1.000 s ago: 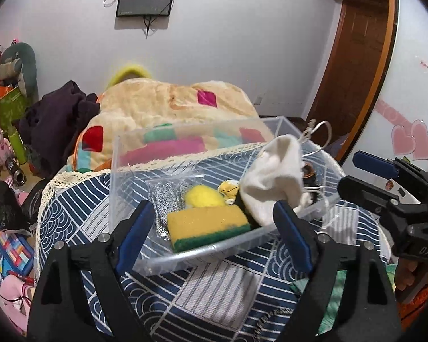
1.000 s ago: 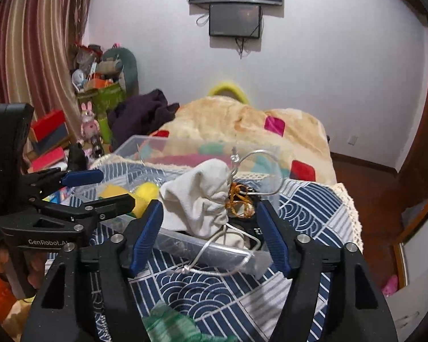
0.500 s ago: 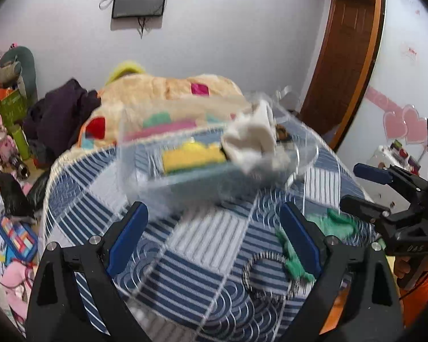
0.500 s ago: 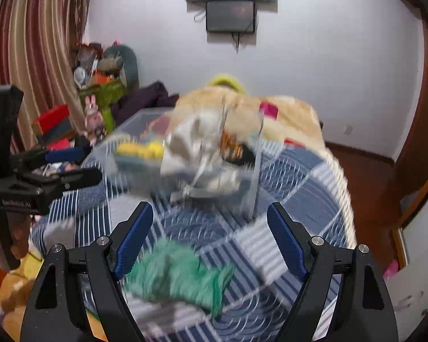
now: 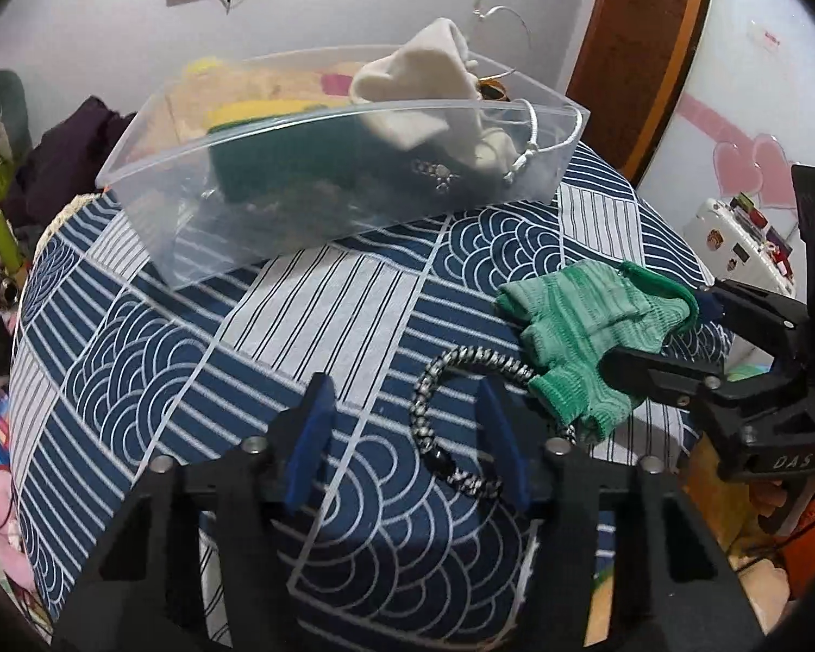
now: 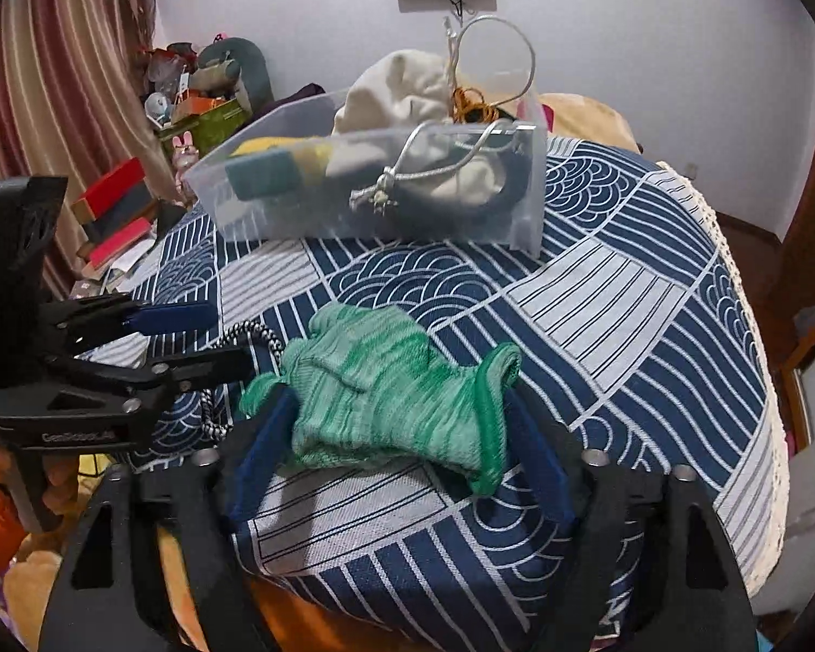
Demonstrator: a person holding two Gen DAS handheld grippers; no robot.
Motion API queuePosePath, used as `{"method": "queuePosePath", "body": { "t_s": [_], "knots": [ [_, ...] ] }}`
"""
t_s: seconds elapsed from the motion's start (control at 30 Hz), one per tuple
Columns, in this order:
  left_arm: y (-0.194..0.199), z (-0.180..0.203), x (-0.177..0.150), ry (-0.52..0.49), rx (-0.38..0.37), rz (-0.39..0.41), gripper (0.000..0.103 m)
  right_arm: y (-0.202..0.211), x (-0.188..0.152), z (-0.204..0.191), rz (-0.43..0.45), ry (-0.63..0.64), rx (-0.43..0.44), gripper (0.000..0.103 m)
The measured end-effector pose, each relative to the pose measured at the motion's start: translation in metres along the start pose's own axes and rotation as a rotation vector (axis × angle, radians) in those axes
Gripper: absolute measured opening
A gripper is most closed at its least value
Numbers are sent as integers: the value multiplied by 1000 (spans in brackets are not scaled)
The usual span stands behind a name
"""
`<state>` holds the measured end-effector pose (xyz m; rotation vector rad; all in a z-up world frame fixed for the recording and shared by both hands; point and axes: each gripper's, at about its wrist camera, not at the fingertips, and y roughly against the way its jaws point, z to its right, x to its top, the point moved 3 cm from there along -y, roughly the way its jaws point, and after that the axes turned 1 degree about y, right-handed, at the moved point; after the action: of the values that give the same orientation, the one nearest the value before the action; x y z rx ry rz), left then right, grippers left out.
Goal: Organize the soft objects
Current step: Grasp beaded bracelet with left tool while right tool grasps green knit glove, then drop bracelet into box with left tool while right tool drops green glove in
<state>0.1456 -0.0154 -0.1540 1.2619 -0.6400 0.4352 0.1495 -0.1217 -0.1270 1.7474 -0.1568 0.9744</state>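
Between the right gripper's (image 6: 394,453) parted blue pads lies a knitted green glove (image 6: 391,402), near edge of the table; whether they press it is unclear. Left gripper (image 5: 407,443), jaws apart, straddles a braided black-and-white cord (image 5: 451,380), partly hidden under the glove. Far off, a clear plastic bin (image 5: 309,201) blurs a sponge (image 5: 277,157) and a cream pouch (image 5: 429,92).

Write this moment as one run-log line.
left gripper: open over braided cord | right gripper: open around green glove | clear bin: filled
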Motion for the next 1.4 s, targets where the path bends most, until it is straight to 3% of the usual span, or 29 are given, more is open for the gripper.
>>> {"method": "queuePosePath", "body": {
  "t_s": [0.1, 0.23, 0.33, 0.53, 0.87, 1.1, 1.4],
  "knots": [
    [-4, 7, 2, -28, -9, 12, 32, 0, -2, 0, 11, 0, 11, 52],
    [-7, 12, 3, -43, -9, 31, 11, 3, -2, -1, 19, 6, 41, 26],
    [-5, 8, 4, -26, -21, 31, 7, 8, -1, -1, 42, 10, 21, 20],
    [17, -3, 8, -8, -6, 77, 6, 29, 11, 9, 107, -23, 3, 19],
    [67, -21, 44, 19, 42, 245, 6, 58, 44, 10, 237, -31, -19, 19],
    [87, -32, 80, 36, 66, 349, 6, 56, 77, 3, 299, -17, -14, 19],
    [78, -52, 118, 66, 118, 403, 6, 37, 113, -6, 325, 1, 0, 19]
  ]
}}
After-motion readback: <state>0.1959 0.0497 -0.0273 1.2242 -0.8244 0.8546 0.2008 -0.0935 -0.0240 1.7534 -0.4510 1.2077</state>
